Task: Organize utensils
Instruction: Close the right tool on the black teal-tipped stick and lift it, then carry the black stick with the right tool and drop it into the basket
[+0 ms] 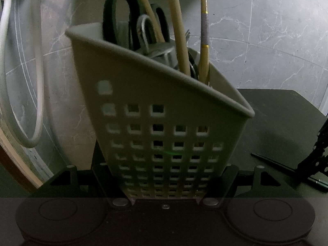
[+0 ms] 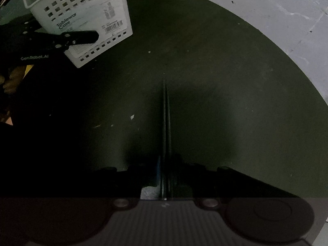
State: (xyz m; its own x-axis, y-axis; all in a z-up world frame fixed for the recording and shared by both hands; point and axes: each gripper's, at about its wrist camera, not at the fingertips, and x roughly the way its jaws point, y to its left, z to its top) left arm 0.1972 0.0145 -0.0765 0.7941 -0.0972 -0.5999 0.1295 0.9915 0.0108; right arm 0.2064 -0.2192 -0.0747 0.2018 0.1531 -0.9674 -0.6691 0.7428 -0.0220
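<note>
Left wrist view: the left gripper (image 1: 164, 184) was clamped on the base of a white perforated utensil holder (image 1: 155, 110), one finger on each side wall.
Holder tilt: it leaned to one side in the grip, its rim slanting down toward the right of the picture.
Holder contents: black-handled scissors (image 1: 121, 18), two tan wooden handles (image 1: 178, 30), a gold-banded pair of chopsticks (image 1: 204, 41) and some metal pieces stood inside.
Table: a dark tabletop (image 1: 276, 127) lay behind the holder, with marbled tiles beyond it.
Side detail: a white hose (image 1: 39, 82) looped at the picture's left edge.
Right wrist view: the right gripper (image 2: 166, 176) pointed steeply down at the table (image 2: 225, 71), its jaws drawn close together on a pair of dark chopsticks (image 2: 166, 123).
Chopsticks position: they ran straight ahead from the jaws, lying along the tabletop; whether the tips touched it could not be told.
Holder from this side: the holder (image 2: 86, 20) sat at upper left, well apart from the chopsticks, with the left gripper's finger (image 2: 82, 37) across its labelled wall.
</note>
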